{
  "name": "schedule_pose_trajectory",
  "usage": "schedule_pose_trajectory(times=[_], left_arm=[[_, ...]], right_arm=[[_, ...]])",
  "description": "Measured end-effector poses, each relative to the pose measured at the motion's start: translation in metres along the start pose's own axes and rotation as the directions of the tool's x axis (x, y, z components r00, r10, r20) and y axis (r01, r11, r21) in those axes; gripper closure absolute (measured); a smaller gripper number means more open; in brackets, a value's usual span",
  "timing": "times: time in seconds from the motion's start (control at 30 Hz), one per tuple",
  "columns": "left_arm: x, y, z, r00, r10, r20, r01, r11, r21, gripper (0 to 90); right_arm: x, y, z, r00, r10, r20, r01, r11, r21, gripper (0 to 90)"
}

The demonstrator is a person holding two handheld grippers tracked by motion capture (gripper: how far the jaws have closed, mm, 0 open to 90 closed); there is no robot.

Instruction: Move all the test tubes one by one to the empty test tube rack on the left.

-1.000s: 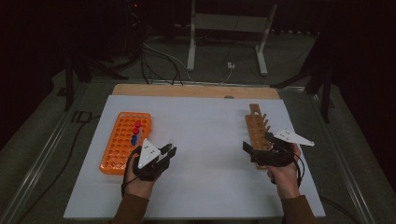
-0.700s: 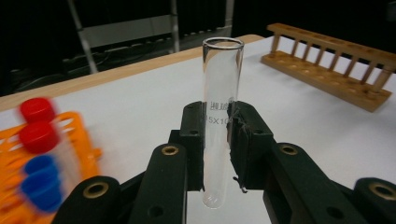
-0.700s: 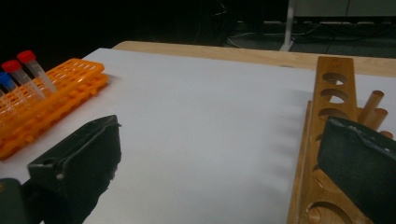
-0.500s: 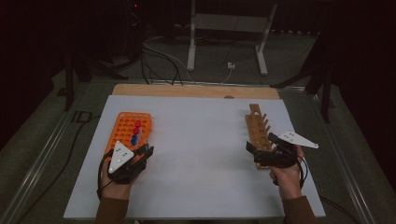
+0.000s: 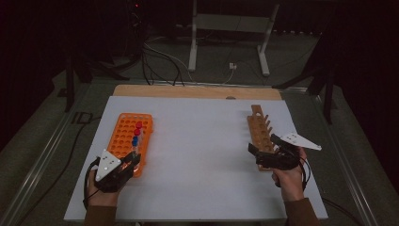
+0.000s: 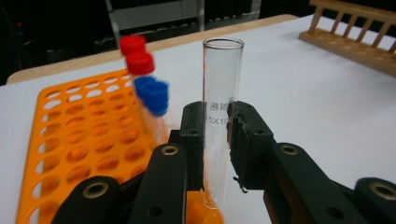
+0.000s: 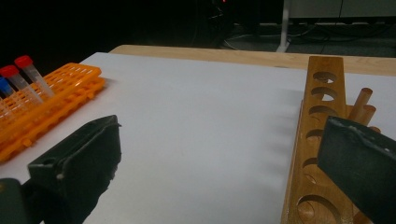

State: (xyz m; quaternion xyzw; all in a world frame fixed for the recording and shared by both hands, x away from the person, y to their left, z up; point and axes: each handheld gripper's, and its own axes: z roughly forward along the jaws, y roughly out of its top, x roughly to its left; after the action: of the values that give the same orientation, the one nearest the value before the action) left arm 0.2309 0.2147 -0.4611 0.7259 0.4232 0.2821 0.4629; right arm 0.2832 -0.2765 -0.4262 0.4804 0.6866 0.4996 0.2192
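Leftward and back goes the left gripper (image 5: 133,160), jaws clamped on a glass test tube (image 6: 219,116) beside the orange rack (image 5: 123,136); right gripper (image 5: 265,151) jaws apart at the wooden rack (image 5: 260,132); keep the tube upright in transit.

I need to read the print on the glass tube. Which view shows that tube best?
The left gripper view: the glass tube stands upright, close up, clamped between the left gripper jaws, print legible. The high view shows the gripper by the orange rack, the tube hardly discernible.
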Motion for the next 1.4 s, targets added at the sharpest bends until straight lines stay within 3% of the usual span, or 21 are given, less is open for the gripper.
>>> schedule_pose_trajectory(times=[0.23,0.6,0.73,0.97,1.1,1.4], left_arm=[[0.008,-0.009,0.002,0.9997,-0.020,-0.010,0.021,0.9995,0.026,76.4],[0.007,-0.017,0.004,0.9997,-0.009,-0.022,0.011,0.9956,0.093,76.4],[0.004,-0.019,0.008,0.9993,0.017,-0.033,-0.013,0.9896,0.144,76.4],[0.002,-0.022,0.016,0.9990,0.019,-0.041,-0.010,0.9766,0.215,76.6],[0.005,-0.023,0.015,0.9992,-0.012,-0.039,0.020,0.9768,0.213,76.6],[0.005,-0.023,0.013,0.9988,-0.013,-0.046,0.023,0.9755,0.219,74.6]], right_arm=[[0.000,0.000,0.000,1.0000,0.000,0.000,0.000,1.000,-0.003,0.0],[-0.001,-0.001,0.000,1.0000,0.000,0.000,0.000,1.000,-0.003,0.0],[-0.001,-0.002,0.000,1.0000,0.003,0.001,-0.003,1.000,0.005,0.0],[0.000,-0.003,0.001,1.0000,-0.001,-0.004,0.001,1.000,0.006,0.0],[0.001,-0.003,0.000,1.0000,-0.002,-0.005,0.002,1.000,0.006,0.0],[0.001,-0.005,0.000,0.9999,-0.005,-0.009,0.005,1.000,0.004,0.0]])
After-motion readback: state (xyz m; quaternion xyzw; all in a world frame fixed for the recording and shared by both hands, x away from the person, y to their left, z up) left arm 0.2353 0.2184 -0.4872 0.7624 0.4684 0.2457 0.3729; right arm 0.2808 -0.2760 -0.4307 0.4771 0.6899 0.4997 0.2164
